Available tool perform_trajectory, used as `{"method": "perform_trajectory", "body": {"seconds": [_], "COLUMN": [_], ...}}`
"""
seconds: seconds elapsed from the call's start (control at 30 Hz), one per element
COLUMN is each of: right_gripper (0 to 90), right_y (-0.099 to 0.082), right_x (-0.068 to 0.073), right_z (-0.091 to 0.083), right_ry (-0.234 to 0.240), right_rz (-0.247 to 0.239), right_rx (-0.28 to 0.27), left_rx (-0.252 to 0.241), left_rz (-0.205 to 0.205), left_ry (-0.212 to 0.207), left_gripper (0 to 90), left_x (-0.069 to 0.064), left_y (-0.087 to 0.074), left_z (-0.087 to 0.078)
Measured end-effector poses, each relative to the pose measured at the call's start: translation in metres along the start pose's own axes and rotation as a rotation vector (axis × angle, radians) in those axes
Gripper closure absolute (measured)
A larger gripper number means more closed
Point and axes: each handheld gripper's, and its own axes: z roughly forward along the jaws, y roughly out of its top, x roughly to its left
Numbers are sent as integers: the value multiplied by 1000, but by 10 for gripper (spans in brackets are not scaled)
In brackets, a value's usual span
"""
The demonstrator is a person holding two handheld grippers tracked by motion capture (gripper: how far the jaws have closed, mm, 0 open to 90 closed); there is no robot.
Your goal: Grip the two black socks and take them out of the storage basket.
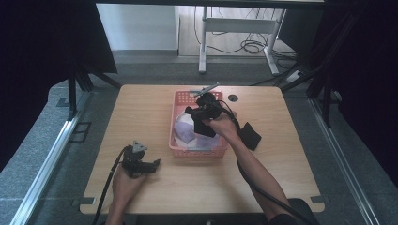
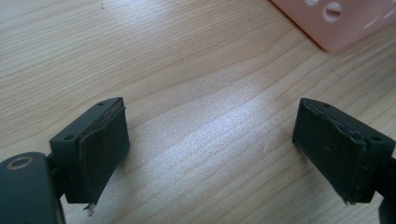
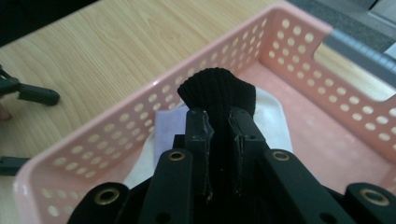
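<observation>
Above the pink basket point(image 1: 177, 126) at frame centre, the right hand-held gripper point(image 3: 219, 135) clamps a black knit cloth point(image 3: 217, 91); lower left, the left hand-held gripper point(image 2: 210, 149) gapes over the bench point(image 2: 187, 60).

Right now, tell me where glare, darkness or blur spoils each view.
High view: dark at both sides, table evenly lit. Left gripper view: a pale sheen on the wood between the jaws, basket corner soft. Right gripper view: black cloth sharp, its weave showing; far rim blurred.

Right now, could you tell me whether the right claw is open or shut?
Shut: the right claw pinches a black cloth above the pink basket.
</observation>
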Motion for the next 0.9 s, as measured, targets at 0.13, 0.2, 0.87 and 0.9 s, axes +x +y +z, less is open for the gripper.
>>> {"method": "perform_trajectory", "body": {"seconds": [0.13, 0.2, 0.87, 0.9], "right_gripper": [796, 795, 793, 792], "right_y": [6, 9, 17, 17], "right_x": [2, 2, -7, -8], "right_z": [-10, -15, -62, -64], "right_ry": [-2, -2, -54, -57], "right_rz": [-11, -14, -22, -22], "right_rx": [-23, -39, -120, -121], "left_rx": [-5, -8, -9, -9], "left_rz": [-6, -7, -7, -7], "left_ry": [2, 1, 1, 2], "left_gripper": [106, 106, 106, 106], "left_x": [0, -1, -1, -1], "left_y": [0, 0, 0, 0], "left_z": [0, 0, 0, 0]}}
